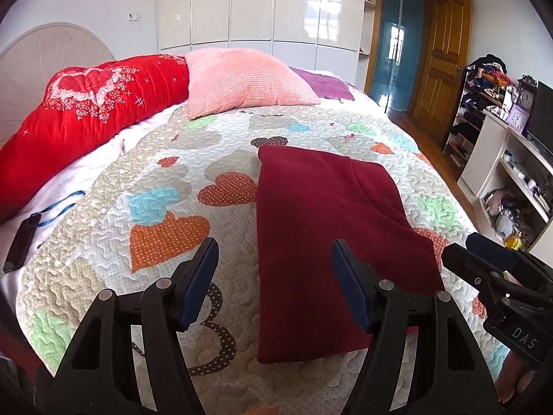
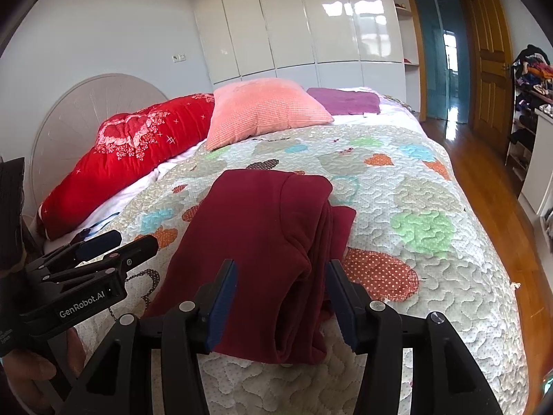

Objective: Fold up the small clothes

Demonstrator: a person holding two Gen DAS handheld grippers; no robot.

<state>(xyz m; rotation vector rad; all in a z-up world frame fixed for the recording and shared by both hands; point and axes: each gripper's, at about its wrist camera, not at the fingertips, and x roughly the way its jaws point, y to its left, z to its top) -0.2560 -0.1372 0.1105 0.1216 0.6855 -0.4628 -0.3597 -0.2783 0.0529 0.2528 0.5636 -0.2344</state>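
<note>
A dark red garment (image 1: 325, 242) lies folded into a long rectangle on the heart-patterned quilt (image 1: 166, 207). In the right wrist view the garment (image 2: 262, 242) shows stacked layers along its right edge. My left gripper (image 1: 274, 276) is open and empty, hovering over the garment's near left edge. My right gripper (image 2: 281, 297) is open, its fingers astride the garment's near right part without closing on it. The right gripper also shows at the right of the left wrist view (image 1: 490, 263), and the left gripper at the left of the right wrist view (image 2: 114, 242).
A red quilted cushion (image 1: 79, 117), a pink pillow (image 1: 242, 79) and a purple cloth (image 1: 325, 84) lie at the head of the bed. A black device with a blue strap (image 1: 20, 242) lies at the left. White shelves (image 1: 511, 173) and wooden floor (image 2: 490, 186) are to the right.
</note>
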